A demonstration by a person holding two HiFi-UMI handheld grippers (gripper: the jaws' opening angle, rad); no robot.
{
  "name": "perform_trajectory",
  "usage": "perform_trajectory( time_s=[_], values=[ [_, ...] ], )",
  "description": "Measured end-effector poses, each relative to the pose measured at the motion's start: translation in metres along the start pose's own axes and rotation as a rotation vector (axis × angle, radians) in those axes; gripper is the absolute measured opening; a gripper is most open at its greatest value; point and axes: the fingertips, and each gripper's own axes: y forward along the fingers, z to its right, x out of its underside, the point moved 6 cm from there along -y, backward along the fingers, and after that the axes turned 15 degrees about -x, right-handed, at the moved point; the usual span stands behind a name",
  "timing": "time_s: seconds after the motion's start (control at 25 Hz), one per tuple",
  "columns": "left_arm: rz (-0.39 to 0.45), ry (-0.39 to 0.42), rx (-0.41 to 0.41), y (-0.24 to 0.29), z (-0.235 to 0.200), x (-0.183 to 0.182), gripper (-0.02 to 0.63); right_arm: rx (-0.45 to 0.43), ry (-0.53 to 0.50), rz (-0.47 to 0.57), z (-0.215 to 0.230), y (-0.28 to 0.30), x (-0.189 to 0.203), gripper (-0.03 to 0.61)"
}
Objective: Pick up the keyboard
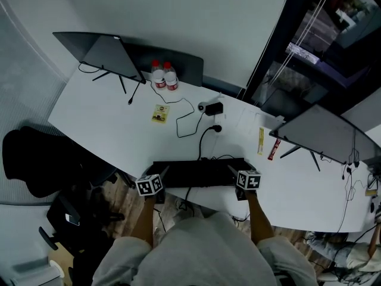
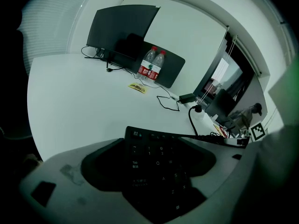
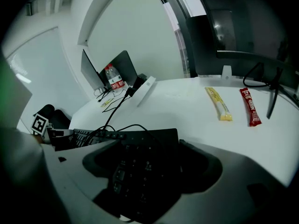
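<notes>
A black keyboard [image 1: 199,173] lies lengthwise along the near edge of the white table [image 1: 107,124], right in front of me. My left gripper [image 1: 159,180] holds its left end and my right gripper [image 1: 237,177] its right end. In the left gripper view the keyboard [image 2: 159,162] fills the gap between the jaws of the left gripper [image 2: 154,148], key face toward the camera. The right gripper view shows the number-pad end of the keyboard [image 3: 140,162] held the same way in the right gripper [image 3: 149,148]. A black cable [image 3: 110,120] runs from the keyboard's back edge.
Two dark monitors stand at the far left [image 1: 110,55] and right [image 1: 327,133]. Two water bottles [image 1: 164,76], a yellow packet [image 1: 159,113], a power adapter with cables [image 1: 209,107] and yellow and red stick packets [image 1: 268,143] lie behind the keyboard. A black chair [image 1: 36,159] stands at the left.
</notes>
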Motion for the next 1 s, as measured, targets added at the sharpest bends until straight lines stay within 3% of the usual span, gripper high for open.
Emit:
perform_trajectory(
  time_s=[0.56,1.0],
  values=[
    [0.031,-0.006,0.024,-0.012,0.004,-0.006,0.327,0.022,-0.003,0.041,-0.010,-0.017,0.000,0.374],
    [0.119,-0.005,0.054,-0.040,0.013,-0.028,0.327,0.033,-0.104,0.146,-0.035,-0.050,-0.030,0.370]
  ],
)
